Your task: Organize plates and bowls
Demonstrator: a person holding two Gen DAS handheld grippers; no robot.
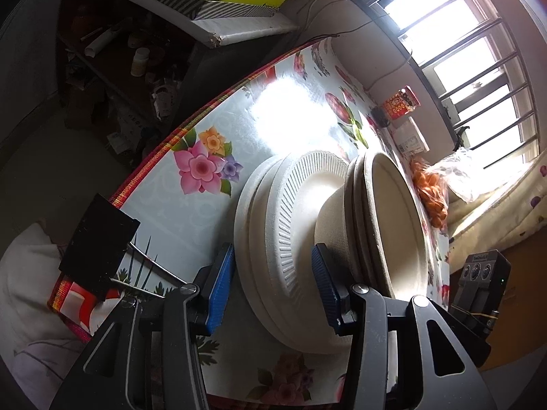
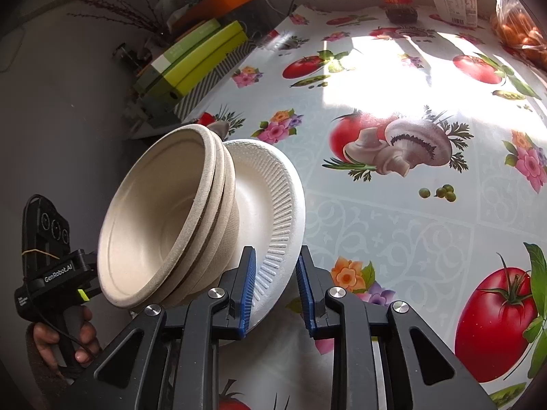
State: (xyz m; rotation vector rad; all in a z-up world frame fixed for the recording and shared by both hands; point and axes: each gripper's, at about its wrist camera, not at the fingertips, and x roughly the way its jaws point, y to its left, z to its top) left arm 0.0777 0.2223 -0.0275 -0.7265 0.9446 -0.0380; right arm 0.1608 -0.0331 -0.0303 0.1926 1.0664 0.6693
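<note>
L gripper [image 1: 273, 287] & R gripper [image 2: 276, 290]: both w/ jaws apart, level

The stacked bowls [image 1: 393, 218] are covering the centre of the ribbed plate [image 1: 290, 212] in the left wrist view, so the plate's inner surface is not showing there. Window glare is washing out a patch of the bench [image 1: 290, 116] behind the stack. The shelf contents [image 1: 136, 61] are lying in shadow, too dark to identify. In the right wrist view, the frame edge is cutting off the bag of orange items [image 2: 523, 37], and the bowls [image 2: 164, 218] are hiding the plate's [image 2: 273, 205] left rim.
</note>
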